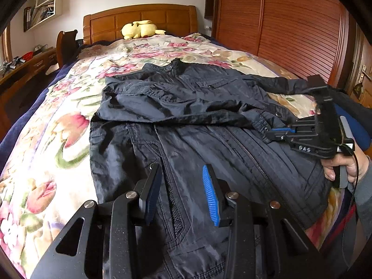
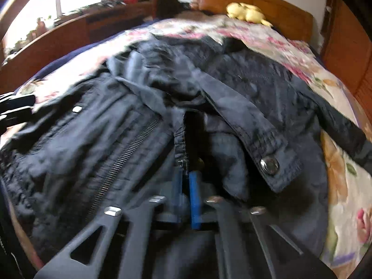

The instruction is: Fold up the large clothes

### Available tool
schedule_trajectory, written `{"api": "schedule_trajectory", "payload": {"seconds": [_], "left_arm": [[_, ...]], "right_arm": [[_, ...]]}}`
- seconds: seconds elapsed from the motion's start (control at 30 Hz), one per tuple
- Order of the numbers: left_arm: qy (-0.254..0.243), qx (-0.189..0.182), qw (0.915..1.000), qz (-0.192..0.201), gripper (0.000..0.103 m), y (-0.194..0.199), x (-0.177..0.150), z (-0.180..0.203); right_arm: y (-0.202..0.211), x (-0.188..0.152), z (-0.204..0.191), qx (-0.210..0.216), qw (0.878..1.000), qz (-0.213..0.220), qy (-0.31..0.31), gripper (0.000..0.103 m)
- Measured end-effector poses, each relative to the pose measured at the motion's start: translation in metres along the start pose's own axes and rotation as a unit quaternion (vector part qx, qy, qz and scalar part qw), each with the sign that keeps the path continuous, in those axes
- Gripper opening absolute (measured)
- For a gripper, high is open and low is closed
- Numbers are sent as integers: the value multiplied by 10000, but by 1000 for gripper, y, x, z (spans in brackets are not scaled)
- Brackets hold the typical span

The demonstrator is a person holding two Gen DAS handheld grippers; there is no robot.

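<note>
The dark jacket (image 1: 186,121) lies spread on the bed (image 1: 58,125), on a flowered cover, with its collar toward the wooden headboard (image 1: 139,21) and its hem toward the camera. One sleeve is folded across the chest, so the upper part is a crumpled band over the flat lower part.

The left claw (image 1: 183,193) hangs just above the lower front of the jacket. Its jaws stand partly apart and nothing is between them; under the gap runs the edge of a mesh-lined pocket. The zipper (image 1: 246,153) runs to the right of this claw, from the folded sleeve down toward the hem.

The right claw (image 2: 186,181) is on the right side of the jacket, beside the end of the folded sleeve. Its blue pads (image 2: 194,195) stand almost together, and a stitched edge of the dark cloth goes down between them, so it seems to be closed on the jacket; the right wrist view is blurred and I cannot be fully sure. Just to the right of this claw lies the sleeve cuff with a metal snap button (image 2: 269,164). In the left wrist view a hand (image 1: 346,165) holds the handle of the right claw at the jacket's right border.

Far ahead of both claws, a yellow plush toy (image 1: 139,29) rests against the headboard.
</note>
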State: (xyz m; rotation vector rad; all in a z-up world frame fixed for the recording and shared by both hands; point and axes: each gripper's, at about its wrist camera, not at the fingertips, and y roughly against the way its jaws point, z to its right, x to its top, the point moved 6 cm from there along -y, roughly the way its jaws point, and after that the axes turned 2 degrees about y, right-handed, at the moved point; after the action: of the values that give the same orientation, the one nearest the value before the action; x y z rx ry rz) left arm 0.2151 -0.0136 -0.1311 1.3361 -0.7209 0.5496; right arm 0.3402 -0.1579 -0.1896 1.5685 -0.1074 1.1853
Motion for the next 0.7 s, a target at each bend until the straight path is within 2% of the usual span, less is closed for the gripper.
{"api": "schedule_trajectory", "payload": {"seconds": [0.17,0.27,0.5,0.7], "left_arm": [[-12,-47,10000,72,37,-3,9,4],[-42,-47,9998,197,37,-6,21,7],[-78,-142,9991,382,37,-19,53,16],[-112,-211,9992,327,37,-35,61,21]], "right_arm": [[42,12,17,212,9977,548,-324,3],[64,15,31,356,9950,721,-593,3],[64,8,51,-535,9963,515,-439,3],[30,13,60,-1186,9923,108,-346,3]]}}
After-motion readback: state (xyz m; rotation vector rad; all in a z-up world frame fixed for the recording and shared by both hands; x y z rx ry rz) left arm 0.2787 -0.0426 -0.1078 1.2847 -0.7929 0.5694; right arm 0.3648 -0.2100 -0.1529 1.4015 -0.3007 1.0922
